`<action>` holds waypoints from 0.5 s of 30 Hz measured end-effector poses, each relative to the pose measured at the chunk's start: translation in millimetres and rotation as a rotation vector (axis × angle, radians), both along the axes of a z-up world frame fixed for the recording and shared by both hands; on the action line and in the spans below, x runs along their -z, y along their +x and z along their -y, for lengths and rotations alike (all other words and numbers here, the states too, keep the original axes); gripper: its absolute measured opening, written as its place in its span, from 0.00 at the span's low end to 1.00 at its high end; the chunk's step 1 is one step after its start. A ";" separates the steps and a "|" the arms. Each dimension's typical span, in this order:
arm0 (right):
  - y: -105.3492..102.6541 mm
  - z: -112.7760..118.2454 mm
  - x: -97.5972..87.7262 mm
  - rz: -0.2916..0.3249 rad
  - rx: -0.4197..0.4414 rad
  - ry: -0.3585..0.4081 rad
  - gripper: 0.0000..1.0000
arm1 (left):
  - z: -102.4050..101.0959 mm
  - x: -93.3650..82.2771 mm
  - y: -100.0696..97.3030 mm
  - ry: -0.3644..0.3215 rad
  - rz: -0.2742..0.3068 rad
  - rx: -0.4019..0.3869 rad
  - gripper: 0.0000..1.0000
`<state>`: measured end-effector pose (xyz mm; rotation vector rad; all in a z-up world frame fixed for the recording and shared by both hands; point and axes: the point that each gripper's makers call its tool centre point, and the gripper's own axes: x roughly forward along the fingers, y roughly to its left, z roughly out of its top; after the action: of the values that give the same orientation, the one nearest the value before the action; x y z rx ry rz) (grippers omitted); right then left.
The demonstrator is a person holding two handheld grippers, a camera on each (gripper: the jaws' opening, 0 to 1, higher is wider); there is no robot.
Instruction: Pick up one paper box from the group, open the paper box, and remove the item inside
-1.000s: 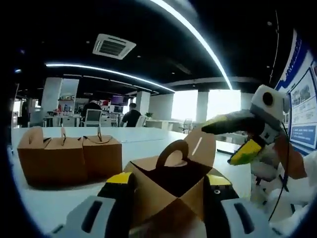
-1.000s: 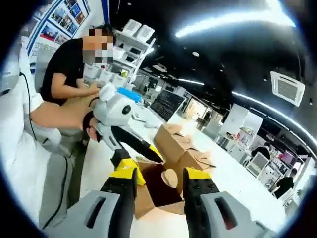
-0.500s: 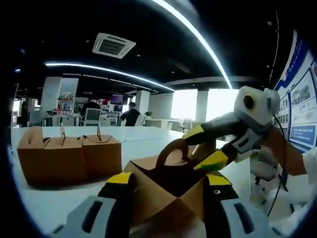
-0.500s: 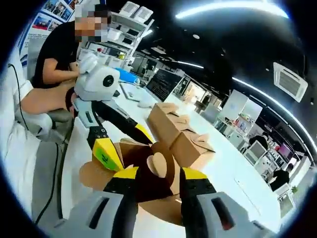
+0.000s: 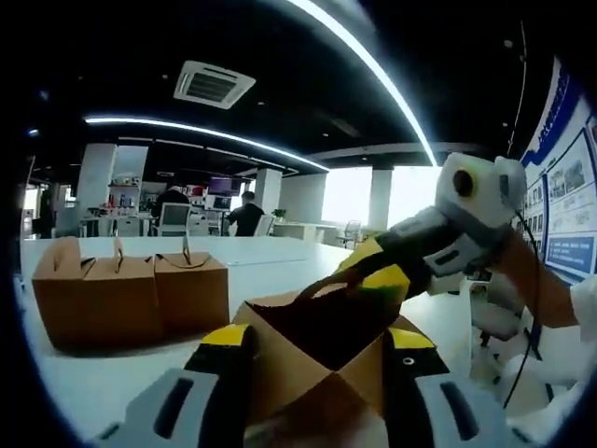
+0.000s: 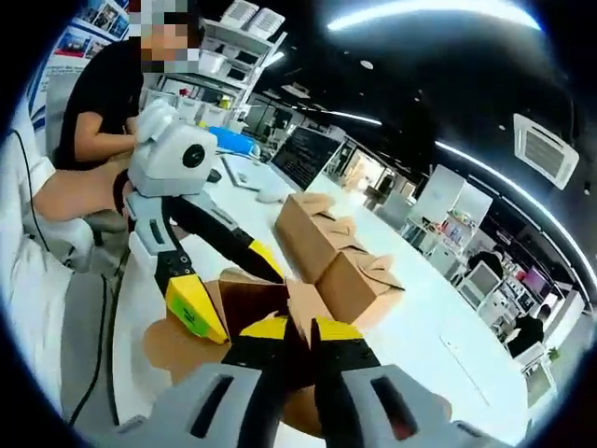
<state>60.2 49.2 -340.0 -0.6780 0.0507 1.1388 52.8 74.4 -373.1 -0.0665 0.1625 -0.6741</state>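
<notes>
An open brown paper box [image 5: 297, 366] sits between my left gripper's [image 5: 317, 338] jaws, which are shut on its two sides. In the right gripper view the same box [image 6: 177, 347] lies just ahead, with the left gripper [image 6: 231, 287] clamping it from the left. My right gripper [image 6: 300, 329] has its yellow tips nearly together, shut on the box's upright handle flap [image 6: 300, 303]. In the left gripper view, that right gripper [image 5: 373, 273] reaches in from the right onto the flap. The box's inside is dark and its contents are hidden. The group of closed boxes [image 5: 131, 294] [image 6: 326, 252] stands further along the table.
A white table [image 5: 280, 257] carries everything. A person in a black shirt [image 6: 103, 103] sits at its far end by a dark screen [image 6: 312, 159]. Posters [image 5: 569, 205] cover the wall on the right. Distant people [image 5: 247, 217] and desks fill the room behind.
My right gripper came in over the held box and closed on its handle flap, bending the flap down. The left gripper and the box kept still.
</notes>
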 end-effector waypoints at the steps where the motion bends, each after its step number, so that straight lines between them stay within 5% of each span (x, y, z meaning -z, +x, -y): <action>1: 1.1 -0.3 -3.3 0.009 0.002 0.004 0.05 | 0.3 0.0 -0.2 0.000 0.000 0.001 0.56; 12: 28.6 -6.1 -30.4 0.051 0.047 0.006 0.04 | 1.0 1.2 -1.1 0.008 0.001 0.004 0.57; 15: 41.8 -7.0 -33.9 -0.011 0.102 0.052 0.04 | 1.7 2.6 -2.2 0.022 0.005 0.007 0.57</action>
<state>102.0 56.2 -306.1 -0.6165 0.0644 1.0430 50.6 72.7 -375.7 -0.0437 0.1654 -0.6790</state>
